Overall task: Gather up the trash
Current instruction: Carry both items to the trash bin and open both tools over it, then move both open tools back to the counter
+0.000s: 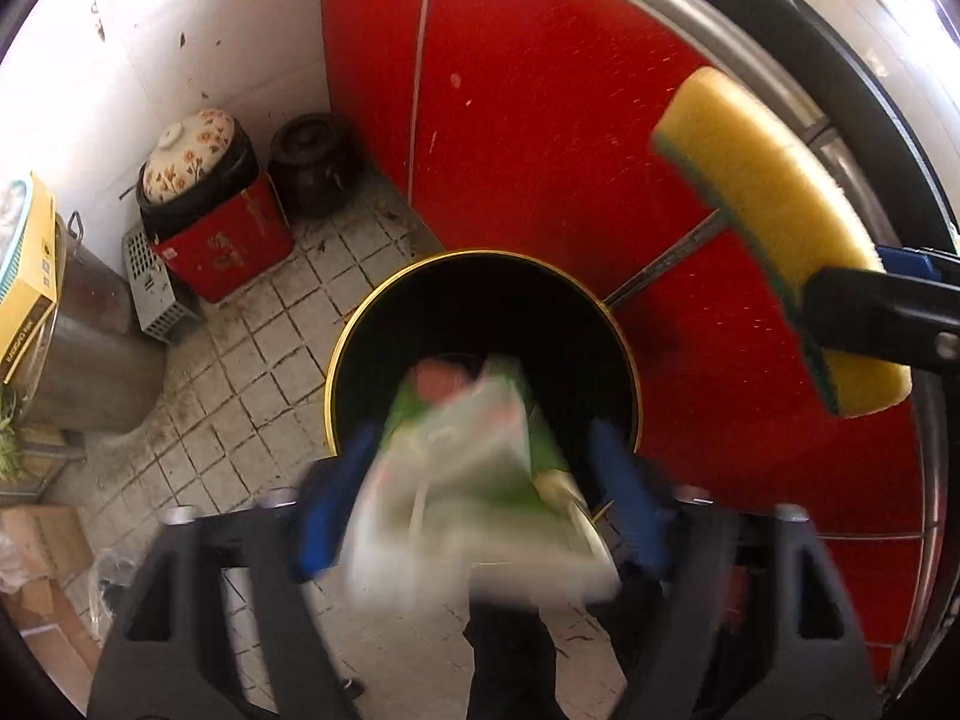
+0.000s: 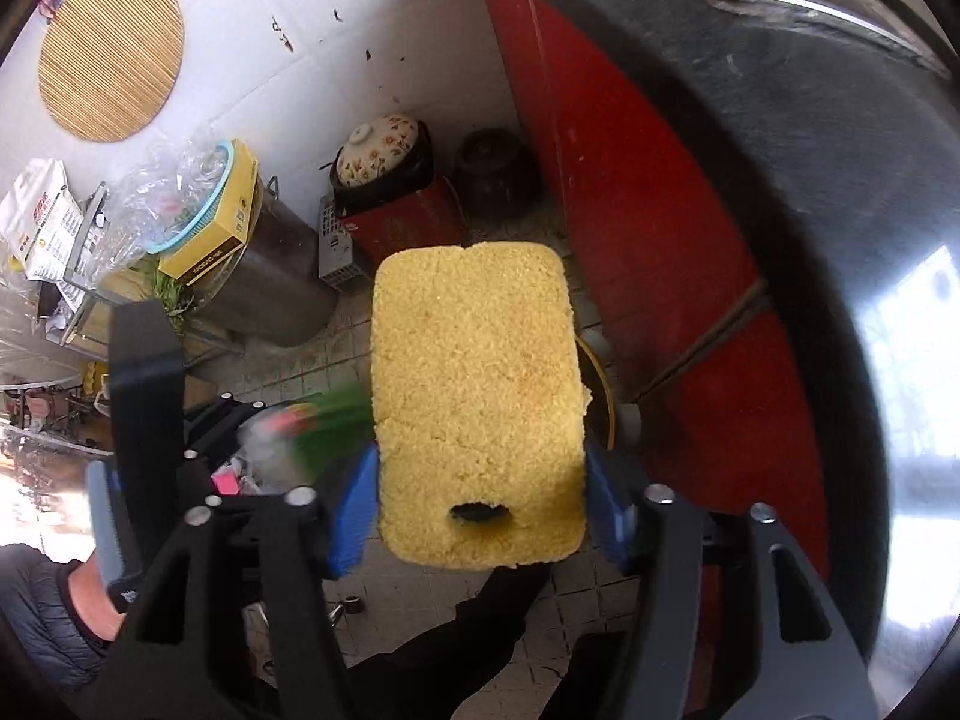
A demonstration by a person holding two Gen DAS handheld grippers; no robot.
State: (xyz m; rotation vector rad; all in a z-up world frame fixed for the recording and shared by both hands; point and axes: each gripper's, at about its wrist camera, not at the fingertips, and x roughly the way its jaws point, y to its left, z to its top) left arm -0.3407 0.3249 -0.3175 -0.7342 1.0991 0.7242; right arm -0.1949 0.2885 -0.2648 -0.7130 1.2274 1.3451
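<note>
My left gripper [image 1: 480, 498] hangs over a round black bin with a gold rim [image 1: 360, 324]. A green and white wrapper [image 1: 474, 462] sits blurred between its blue fingers [image 1: 333, 510], which stand apart on either side of it; I cannot tell whether they touch it. My right gripper [image 2: 480, 516] is shut on a yellow sponge with a green scouring side [image 2: 474, 396], held up to the right of the bin; the sponge also shows in the left wrist view [image 1: 774, 228]. The blurred wrapper [image 2: 318, 426] shows left of the sponge.
Red cabinet doors [image 1: 540, 120] stand right behind the bin. In the tiled corner are a floral-lidded pot on a red box [image 1: 204, 198], a dark jar [image 1: 312, 162] and a steel stockpot [image 1: 84, 348]. A steel counter edge [image 2: 780, 120] curves overhead.
</note>
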